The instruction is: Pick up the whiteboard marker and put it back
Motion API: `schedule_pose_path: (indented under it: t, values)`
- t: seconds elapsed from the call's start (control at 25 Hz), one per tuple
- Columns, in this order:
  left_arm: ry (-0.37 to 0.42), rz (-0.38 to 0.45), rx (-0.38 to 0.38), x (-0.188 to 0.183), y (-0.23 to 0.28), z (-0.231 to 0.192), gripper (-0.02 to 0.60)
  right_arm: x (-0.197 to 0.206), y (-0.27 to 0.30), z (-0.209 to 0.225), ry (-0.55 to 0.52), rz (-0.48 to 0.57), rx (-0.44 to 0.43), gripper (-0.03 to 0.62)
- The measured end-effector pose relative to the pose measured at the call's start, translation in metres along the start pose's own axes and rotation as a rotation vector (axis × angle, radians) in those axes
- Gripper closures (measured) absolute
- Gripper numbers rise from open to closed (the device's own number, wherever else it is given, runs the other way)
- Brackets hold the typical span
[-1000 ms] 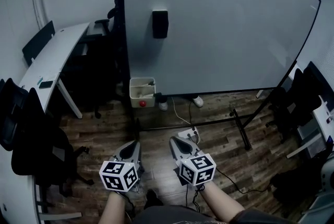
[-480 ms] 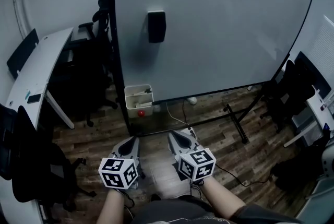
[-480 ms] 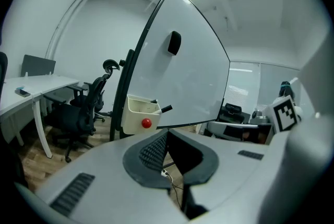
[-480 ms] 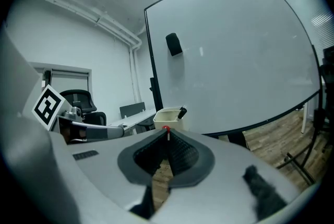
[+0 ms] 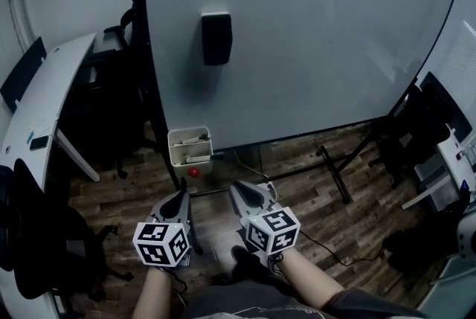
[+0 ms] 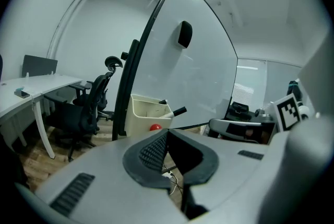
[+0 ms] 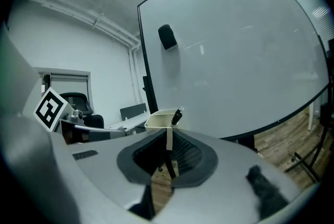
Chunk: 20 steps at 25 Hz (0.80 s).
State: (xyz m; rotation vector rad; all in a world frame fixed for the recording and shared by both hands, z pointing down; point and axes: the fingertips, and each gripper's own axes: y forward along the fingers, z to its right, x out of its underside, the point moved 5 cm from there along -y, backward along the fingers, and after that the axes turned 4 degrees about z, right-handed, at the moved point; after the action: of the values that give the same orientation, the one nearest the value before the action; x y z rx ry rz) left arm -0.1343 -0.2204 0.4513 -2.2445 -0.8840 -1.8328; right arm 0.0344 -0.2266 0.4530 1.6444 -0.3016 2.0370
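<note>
- Whiteboard marker (image 6: 174, 113) is in the cream box (image 5: 172, 150) at the lower left corner of the whiteboard (image 5: 312, 35), black cap poking out over the rim.
- At least one more pen lies in that box, and a small red round thing (image 5: 193, 172) shows just under it.
- Left tongs (image 5: 183, 195) are clenched, tips meeting, with nothing between them.
- Right tongs (image 5: 236, 187) are clenched too, and they're also empty.
- Both tongs are held low over the wooden floor (image 5: 312, 198), side by side, pointing toward the box but well apart from it.
- Up on the board, a black eraser (image 5: 216, 39) sits above the box.
</note>
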Motion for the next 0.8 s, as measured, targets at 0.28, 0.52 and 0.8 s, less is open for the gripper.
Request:
schedule_pose_path:
  t: [0.28, 0.52, 0.8]
  values:
    - [-0.001, 0.006, -0.046, -0.013, 0.028, -0.009, 0.568, -0.01, 0.037, 0.021, 0.015, -0.013, -0.065, 0.563]
    - [-0.003, 0.004, -0.073, -0.018, 0.042, -0.013, 0.568, -0.013, 0.059, 0.027, 0.022, -0.033, -0.127, 0.494]
    - [-0.01, 0.01, -0.101, -0.02, 0.049, -0.014, 0.568, -0.014, 0.074, 0.027, 0.0, -0.051, -0.185, 0.465]
